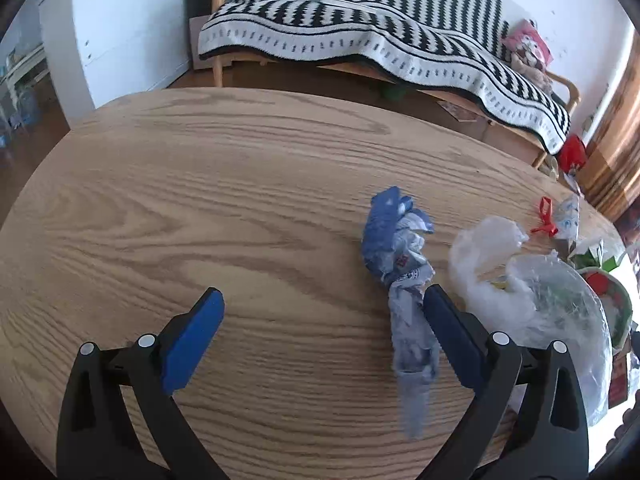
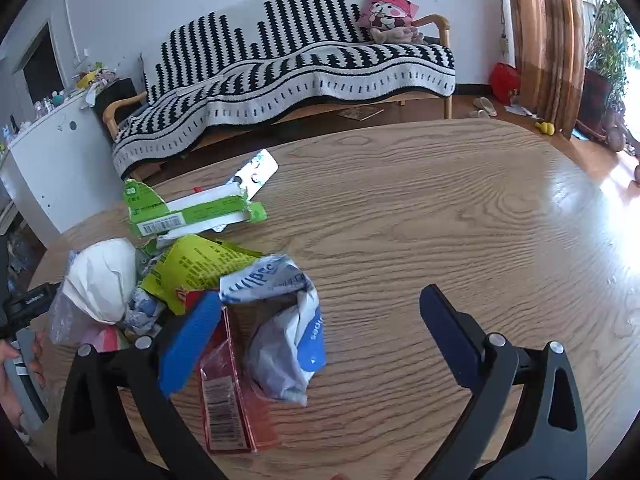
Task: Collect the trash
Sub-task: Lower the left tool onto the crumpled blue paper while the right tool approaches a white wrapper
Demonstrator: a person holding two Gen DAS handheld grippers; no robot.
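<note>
Left wrist view: the left gripper point(image 1: 322, 300) hovers with fingers spread wide over the wooden table point(image 1: 200, 184), a twisted blue-and-white wrapper point(image 1: 400, 256) apparently touching its right finger. Right wrist view: the right gripper point(image 2: 320, 300) is likewise spread apart above a crumpled wipes packet point(image 2: 288, 328), beside a red wrapper point(image 2: 228, 400) and green carton point(image 2: 192, 210)

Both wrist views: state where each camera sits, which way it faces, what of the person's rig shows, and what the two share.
Left wrist: on the left gripper, facing over the table to the sofa; open fingers, a blue wrapper by the right one.
Right wrist: on the right gripper, facing the same way; open fingers around a crumpled wipes pack, a hand at the left edge.
Shared: table, sofa, trash pile.
</note>
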